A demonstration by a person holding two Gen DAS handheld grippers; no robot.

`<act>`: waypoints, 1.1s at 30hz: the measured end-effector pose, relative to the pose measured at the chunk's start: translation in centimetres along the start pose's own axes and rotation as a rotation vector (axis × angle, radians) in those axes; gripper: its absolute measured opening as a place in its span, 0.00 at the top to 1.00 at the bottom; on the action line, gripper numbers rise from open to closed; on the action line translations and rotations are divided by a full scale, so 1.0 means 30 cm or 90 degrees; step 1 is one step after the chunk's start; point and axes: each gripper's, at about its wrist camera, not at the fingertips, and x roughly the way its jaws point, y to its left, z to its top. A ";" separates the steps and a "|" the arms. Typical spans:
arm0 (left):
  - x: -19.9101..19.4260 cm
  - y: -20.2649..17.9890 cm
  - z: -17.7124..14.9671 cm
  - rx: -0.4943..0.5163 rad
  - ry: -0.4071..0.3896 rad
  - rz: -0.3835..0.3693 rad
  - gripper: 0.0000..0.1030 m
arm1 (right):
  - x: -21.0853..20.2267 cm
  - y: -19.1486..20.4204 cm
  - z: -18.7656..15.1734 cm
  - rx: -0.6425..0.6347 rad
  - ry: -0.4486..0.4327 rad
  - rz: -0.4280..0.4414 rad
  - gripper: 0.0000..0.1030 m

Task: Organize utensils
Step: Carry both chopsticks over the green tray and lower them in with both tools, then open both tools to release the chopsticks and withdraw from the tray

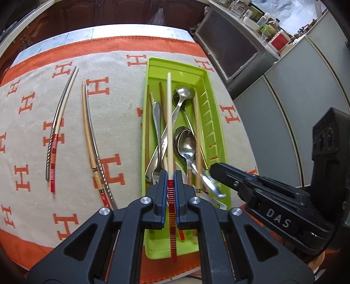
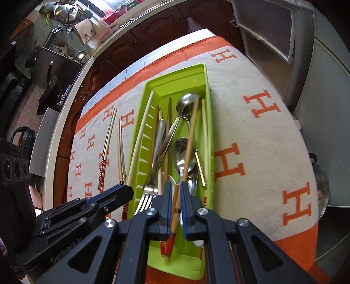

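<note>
While each gripper's fingers pinch a chopstick, cloth (image 1: 122, 122) lies bare beside the tray (image 1: 216, 122).

Home kitchen, wooden cabinets (image 2: 153, 28), hanging pans (image 2: 65, 12), countertop jars (image 1: 269, 24)

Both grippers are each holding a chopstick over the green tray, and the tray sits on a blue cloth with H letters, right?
Not quite: the cloth is beige with orange H letters and an orange border, as the left wrist view shows. The rest holds: the left gripper and right gripper each hold a chopstick over the green tray.
</note>
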 end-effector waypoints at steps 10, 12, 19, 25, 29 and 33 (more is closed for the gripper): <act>-0.038 0.003 -0.033 0.006 -0.002 0.042 0.61 | -0.070 0.014 -0.053 -0.028 -0.059 -0.039 0.76; -0.057 0.011 -0.039 0.001 -0.014 0.046 0.57 | -0.070 0.022 -0.059 -0.032 -0.062 -0.044 0.76; -0.104 0.050 -0.060 -0.023 -0.032 0.053 0.57 | -0.063 0.046 -0.069 -0.042 -0.067 -0.053 0.76; -0.128 0.065 -0.072 -0.029 -0.043 0.062 0.57 | -0.059 0.070 -0.081 -0.050 -0.067 -0.055 0.76; -0.143 0.067 -0.081 -0.024 -0.048 0.067 0.57 | -0.058 0.081 -0.083 -0.052 -0.068 -0.057 0.76; -0.155 0.076 -0.089 -0.024 -0.051 0.068 0.57 | -0.061 0.091 -0.085 -0.053 -0.072 -0.061 0.76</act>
